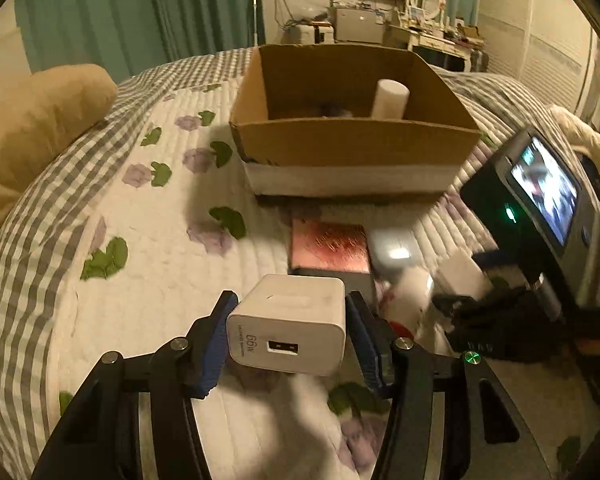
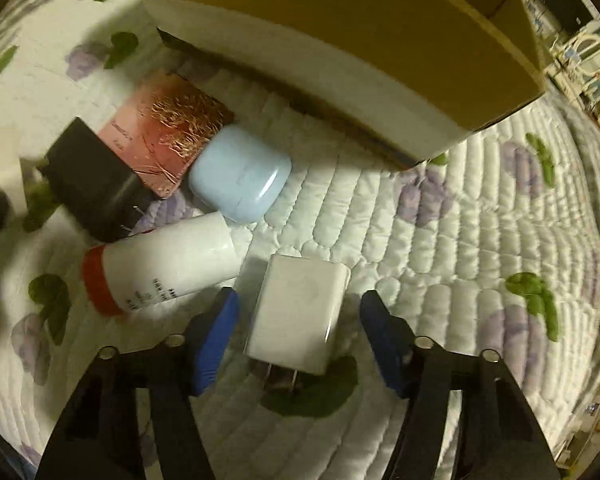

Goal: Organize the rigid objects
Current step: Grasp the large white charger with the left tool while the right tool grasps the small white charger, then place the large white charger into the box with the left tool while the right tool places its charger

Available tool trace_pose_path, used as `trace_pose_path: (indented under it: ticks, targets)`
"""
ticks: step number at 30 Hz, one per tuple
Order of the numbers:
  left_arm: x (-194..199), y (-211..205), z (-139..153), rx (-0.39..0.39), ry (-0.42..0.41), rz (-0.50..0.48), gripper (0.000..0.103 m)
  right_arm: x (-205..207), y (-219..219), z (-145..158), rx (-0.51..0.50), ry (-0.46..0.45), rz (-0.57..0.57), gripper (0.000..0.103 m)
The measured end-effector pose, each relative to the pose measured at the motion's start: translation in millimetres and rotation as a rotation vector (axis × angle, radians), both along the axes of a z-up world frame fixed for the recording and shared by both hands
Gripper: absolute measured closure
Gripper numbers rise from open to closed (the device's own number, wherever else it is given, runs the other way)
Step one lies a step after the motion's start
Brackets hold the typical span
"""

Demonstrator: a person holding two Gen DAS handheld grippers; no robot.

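Note:
My left gripper (image 1: 288,328) is shut on a white USB charger (image 1: 288,324) and holds it above the quilted bed, short of the cardboard box (image 1: 352,144). A white cylinder (image 1: 390,98) stands inside the box. My right gripper (image 2: 298,320) is open around a second white charger (image 2: 300,312) that lies on the quilt, pads apart from its sides. Beside it lie a white bottle with a red cap (image 2: 160,264), a pale blue case (image 2: 240,174), a pink box (image 2: 168,128) and a black block (image 2: 94,182).
The cardboard box (image 2: 380,60) stands just beyond the loose items. A beige pillow (image 1: 32,128) lies at the left. The other gripper's body with a lit screen (image 1: 540,192) is at the right. A desk with clutter stands behind the bed.

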State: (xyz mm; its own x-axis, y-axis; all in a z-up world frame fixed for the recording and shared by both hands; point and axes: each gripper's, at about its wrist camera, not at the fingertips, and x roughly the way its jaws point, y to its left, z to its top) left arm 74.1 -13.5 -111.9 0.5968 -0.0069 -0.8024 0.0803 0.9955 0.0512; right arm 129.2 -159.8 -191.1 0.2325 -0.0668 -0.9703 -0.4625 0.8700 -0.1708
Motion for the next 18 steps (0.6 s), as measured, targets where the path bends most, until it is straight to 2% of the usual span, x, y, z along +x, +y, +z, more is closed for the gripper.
trace_pose_path:
  ticks: [2, 7, 12, 18]
  targets:
    - [4, 1, -1, -0.003, 0.000, 0.009, 0.047, 1, 0, 0, 0.000, -0.002, 0.002, 0.056]
    - [9, 2, -1, -0.005, 0.001, 0.010, 0.048, -9, -2, 17, 0.033, -0.058, 0.009, 0.060]
    - [7, 0, 8, -0.004, -0.017, 0.003, 0.048, -24, -9, 67, 0.131, -0.172, 0.005, 0.062]
    - [16, -6, 48, -0.017, -0.093, -0.020, 0.050, -29, -7, 149, 0.232, -0.331, 0.020, 0.062]
